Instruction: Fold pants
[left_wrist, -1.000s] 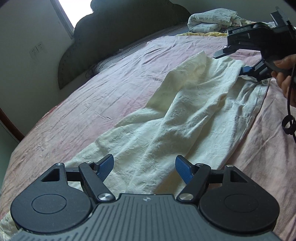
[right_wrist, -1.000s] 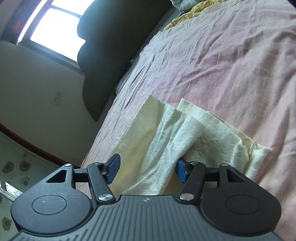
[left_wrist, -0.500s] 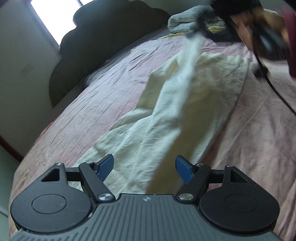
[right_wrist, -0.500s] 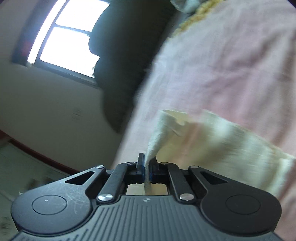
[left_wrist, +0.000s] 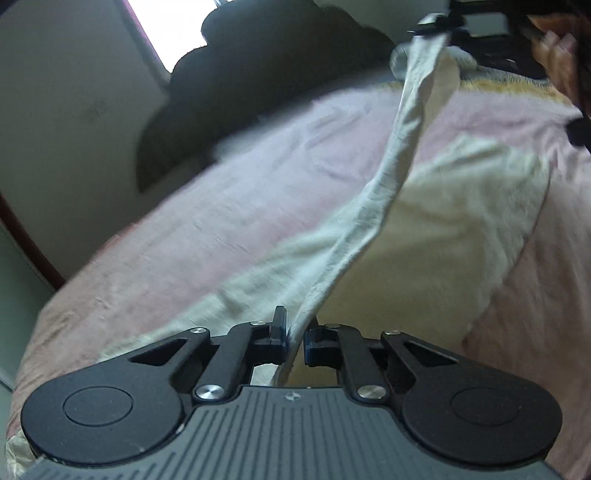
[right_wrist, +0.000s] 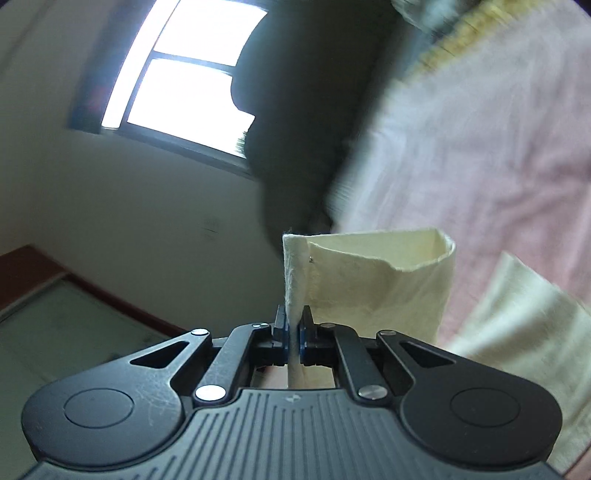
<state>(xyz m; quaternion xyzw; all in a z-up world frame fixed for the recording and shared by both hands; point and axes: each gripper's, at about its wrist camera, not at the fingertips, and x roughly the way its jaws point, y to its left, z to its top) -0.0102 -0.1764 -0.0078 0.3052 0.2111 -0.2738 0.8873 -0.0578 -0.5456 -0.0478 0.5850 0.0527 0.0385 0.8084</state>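
Clearly both grippers are set on one long edge of the cream pants (left_wrist: 461, 206) so that one leg can be lifted as a single strip and carried over the other, which I take to be the lengthwise fold. Nearest, in the left wrist view, the left gripper (left_wrist: 294, 338) has its jaws closing on that edge. The cloth runs up between the blue pads, and the pads look to be meeting it, though a thin gap shows beside the fabric on the right. From there the gathered edge rises as a taut, twisted band toward the top of the view, while the other leg lies flat and wide on the pink bedsheet (left_wrist: 258, 192) to its right.

Farther along, the band ends at the right gripper (left_wrist: 439, 29), held up above the bed by a hand (left_wrist: 557, 59) that shows only as a blur. The right wrist view makes its grip plain: the right gripper (right_wrist: 293, 334) is pressed tight together on a folded edge of the hem, and the leg opening stands up just beyond the pads like an open cuff. Holding both ends high keeps the leg from dragging on the sheet.

Beyond all this stand the dark headboard (left_wrist: 258, 74), a heap of bedding at the head of the bed, and a bright window (right_wrist: 192, 70).
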